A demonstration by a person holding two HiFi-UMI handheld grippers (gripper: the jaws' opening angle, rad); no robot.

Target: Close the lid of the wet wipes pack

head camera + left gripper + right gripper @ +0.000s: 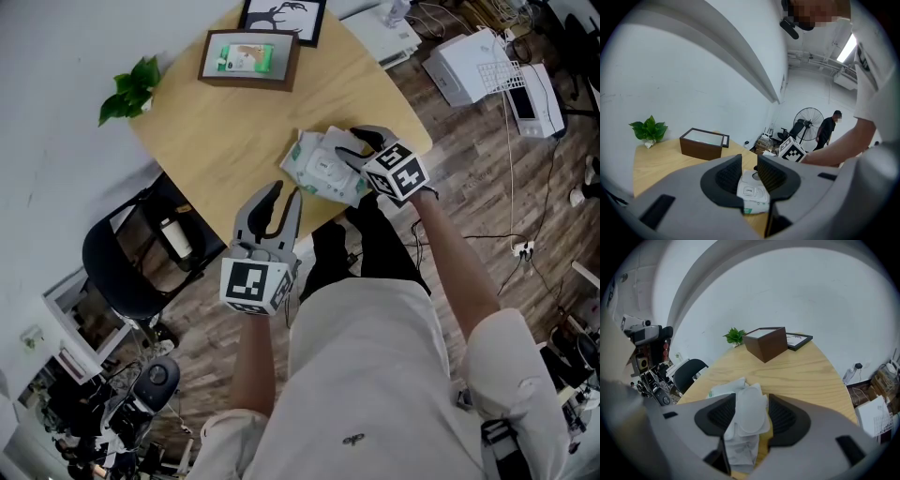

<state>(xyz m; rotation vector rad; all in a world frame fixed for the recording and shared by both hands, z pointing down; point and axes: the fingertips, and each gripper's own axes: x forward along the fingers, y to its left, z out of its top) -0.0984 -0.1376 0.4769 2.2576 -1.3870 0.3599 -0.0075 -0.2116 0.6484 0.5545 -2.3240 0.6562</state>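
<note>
The wet wipes pack [314, 169] lies near the front edge of the round wooden table [225, 131]. Its white oval lid [751, 420] stands raised and fills the gap between the jaws of my right gripper [752, 409], whose pads touch its two edges. From the head view, the right gripper [354, 150] sits over the pack's right end. My left gripper [284, 195] hangs open just short of the pack's left side. In the left gripper view, the pack [752, 193] shows beyond the open jaws of the left gripper [749, 169], with nothing between them.
A brown box [248, 58] and a black picture frame [281, 17] stand at the table's far side, a small plant [131, 89] at its left edge. A black chair [131, 258] is left of the table, a printer [473, 61] on the floor. A person [827, 131] stands far off.
</note>
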